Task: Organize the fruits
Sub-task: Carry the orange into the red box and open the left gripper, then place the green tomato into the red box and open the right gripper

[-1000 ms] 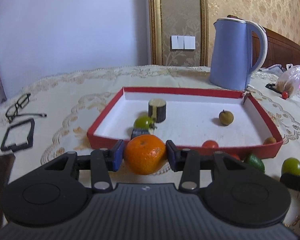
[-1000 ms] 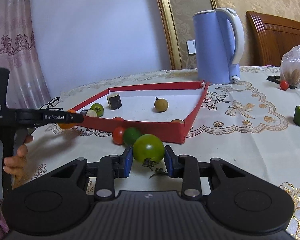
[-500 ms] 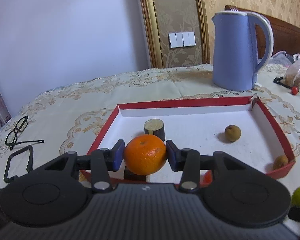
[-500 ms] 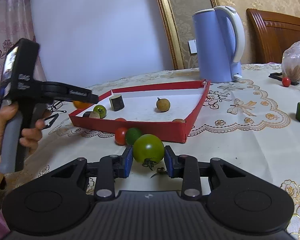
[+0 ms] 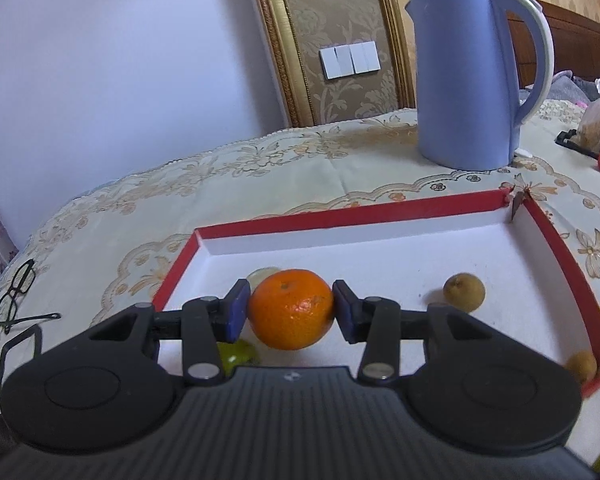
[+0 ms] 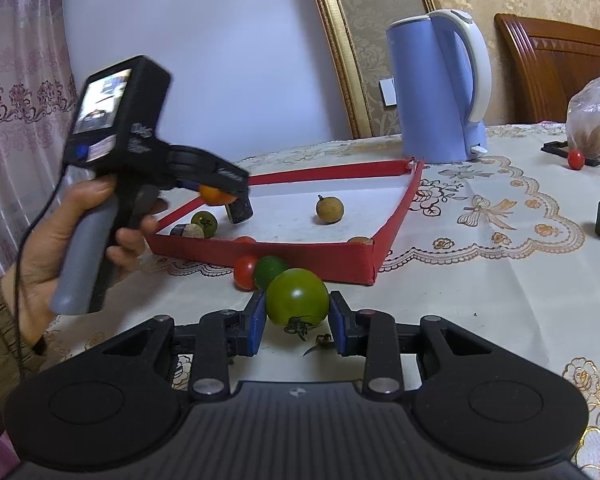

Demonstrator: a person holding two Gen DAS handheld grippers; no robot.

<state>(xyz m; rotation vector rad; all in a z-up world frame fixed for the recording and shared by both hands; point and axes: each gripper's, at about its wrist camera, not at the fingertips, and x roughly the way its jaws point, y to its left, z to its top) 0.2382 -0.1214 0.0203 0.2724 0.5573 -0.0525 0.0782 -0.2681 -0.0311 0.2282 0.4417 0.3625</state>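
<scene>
Orange (image 5: 290, 309) glossy, clamped in left hand-held gripper (image 5: 290, 311) over red tray (image 5: 556, 248); right hand-held gripper (image 6: 296, 322) pinching green tomato (image 6: 297, 297)

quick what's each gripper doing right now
Left gripper: shut on the round orange tangerine, above the red-walled tray.
Right gripper: shut on the round green tomato.

The left gripper (image 5: 290, 312) has carried the orange (image 5: 291, 309) over the red tray (image 5: 556, 248). In the right wrist view it has risen toward the frame's centre left.
</scene>
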